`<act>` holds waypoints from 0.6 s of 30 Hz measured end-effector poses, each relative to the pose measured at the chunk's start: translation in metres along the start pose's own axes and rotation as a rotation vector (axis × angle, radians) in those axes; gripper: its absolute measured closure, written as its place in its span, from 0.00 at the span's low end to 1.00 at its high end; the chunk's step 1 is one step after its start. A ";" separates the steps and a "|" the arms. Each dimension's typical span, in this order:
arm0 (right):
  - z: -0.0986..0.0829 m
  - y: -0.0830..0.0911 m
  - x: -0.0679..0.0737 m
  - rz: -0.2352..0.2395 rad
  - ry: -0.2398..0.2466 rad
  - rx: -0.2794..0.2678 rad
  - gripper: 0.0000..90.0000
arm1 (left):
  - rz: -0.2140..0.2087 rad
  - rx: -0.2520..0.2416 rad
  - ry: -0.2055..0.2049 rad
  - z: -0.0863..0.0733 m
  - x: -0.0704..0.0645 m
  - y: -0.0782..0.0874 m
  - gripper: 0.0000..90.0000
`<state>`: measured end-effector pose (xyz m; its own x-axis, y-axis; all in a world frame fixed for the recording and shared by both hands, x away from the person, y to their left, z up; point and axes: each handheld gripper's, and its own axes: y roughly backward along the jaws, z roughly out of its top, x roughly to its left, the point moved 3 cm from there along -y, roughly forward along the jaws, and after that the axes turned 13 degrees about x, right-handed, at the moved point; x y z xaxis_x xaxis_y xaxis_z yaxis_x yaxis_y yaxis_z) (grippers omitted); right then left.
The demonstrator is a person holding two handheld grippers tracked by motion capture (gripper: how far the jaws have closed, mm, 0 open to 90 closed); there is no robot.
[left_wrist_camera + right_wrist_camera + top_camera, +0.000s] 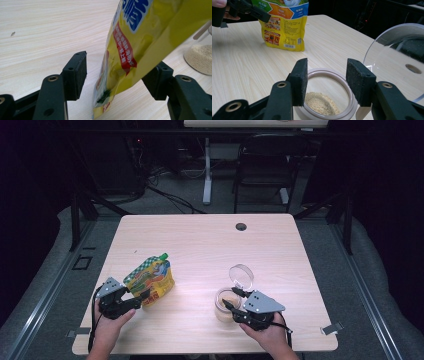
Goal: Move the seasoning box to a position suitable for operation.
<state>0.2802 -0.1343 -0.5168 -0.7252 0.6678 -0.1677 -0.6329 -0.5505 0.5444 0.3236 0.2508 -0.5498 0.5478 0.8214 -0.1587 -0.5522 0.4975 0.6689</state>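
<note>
The yellow printed foil pouch with a green screw spout (150, 280) stands at the lower left of the high view on the pale wood-grain bench (200, 240), leaning slightly, spout uppermost. The left tongs (131, 299) straddle its lower edge with the jaws apart; in the left gripper view the pouch (140, 42) hangs between the two black pads, neither visibly pressing it. At lower centre of the high view sits the clear round jar with a beige rim (226, 304), its hinged transparent lid (241, 276) swung open behind it. The right tongs (235, 300) hover at the jar mouth, also apart; in the right gripper view the jaws frame the rim (328, 75) without touching it, and a low heap of tan granules (320, 103) lies on the jar floor. Judgement: the pouch is a soft, glossy laminate, light to moderate in weight, liable to crumple and slide under a pinch at mid-body; the firmer hold is at the sealed bottom seam or the side gusset, with the spout kept free. The jar appears rigid plastic or glass, smooth and easily pushed; steadying it at the rim or wall is advisable during pouring.
</note>
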 end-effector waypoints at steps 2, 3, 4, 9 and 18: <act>0.000 0.000 0.000 0.002 0.002 0.001 0.58 | 0.003 0.002 -0.004 -0.001 0.000 0.001 0.45; 0.001 0.001 0.001 0.006 0.001 0.000 0.58 | 0.004 0.005 -0.004 -0.001 -0.001 0.002 0.45; 0.001 0.001 0.001 0.005 0.003 0.000 0.58 | 0.002 0.010 -0.005 -0.002 -0.001 0.003 0.45; 0.003 0.002 0.001 0.011 0.008 0.014 0.57 | 0.005 0.024 -0.017 -0.004 -0.002 0.007 0.45; 0.007 0.013 -0.005 0.013 -0.020 -0.001 0.58 | 0.004 0.015 -0.017 -0.009 -0.002 0.016 0.45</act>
<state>0.2774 -0.1413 -0.5033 -0.7279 0.6703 -0.1442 -0.6236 -0.5598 0.5456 0.3077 0.2593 -0.5455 0.5564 0.8184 -0.1436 -0.5450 0.4899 0.6804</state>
